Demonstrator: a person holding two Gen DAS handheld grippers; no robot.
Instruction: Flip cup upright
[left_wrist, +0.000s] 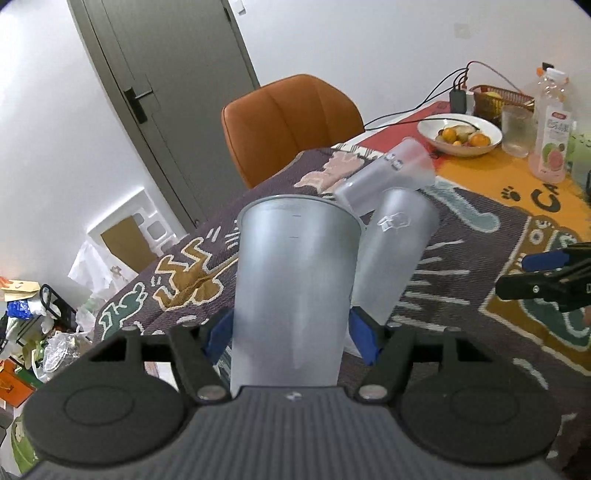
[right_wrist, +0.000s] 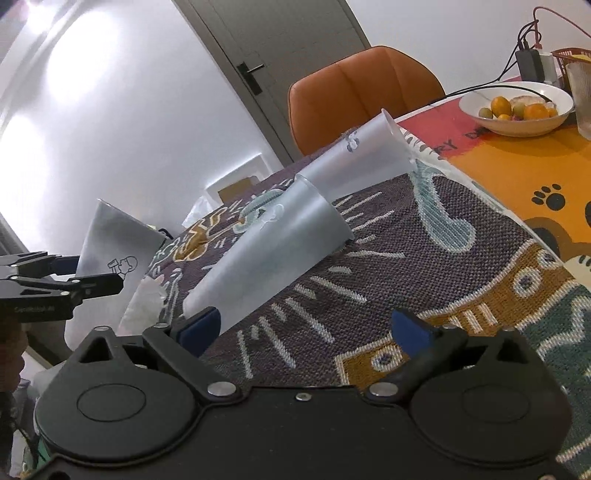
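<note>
My left gripper (left_wrist: 290, 334) is shut on a frosted plastic cup (left_wrist: 295, 280), held off the table with its wide rim pointing away from the camera. In the right wrist view that cup (right_wrist: 110, 251) hangs at the far left in the left gripper (right_wrist: 88, 275). Two more frosted cups lie on their sides on the patterned cloth: a near one (left_wrist: 395, 254) (right_wrist: 273, 254) and a far one (left_wrist: 388, 177) (right_wrist: 354, 166) touching it. My right gripper (right_wrist: 306, 328) is open and empty just in front of the near cup, its left pad beside the cup's narrow end. It shows at the right edge of the left wrist view (left_wrist: 517, 275).
An orange chair (left_wrist: 288, 122) stands at the table's far side. A white fruit bowl (left_wrist: 460, 134), a glass (left_wrist: 517, 129), a juice bottle (left_wrist: 550, 129), a basket and a charger with cables sit at the back right. Clutter lies on the floor at left.
</note>
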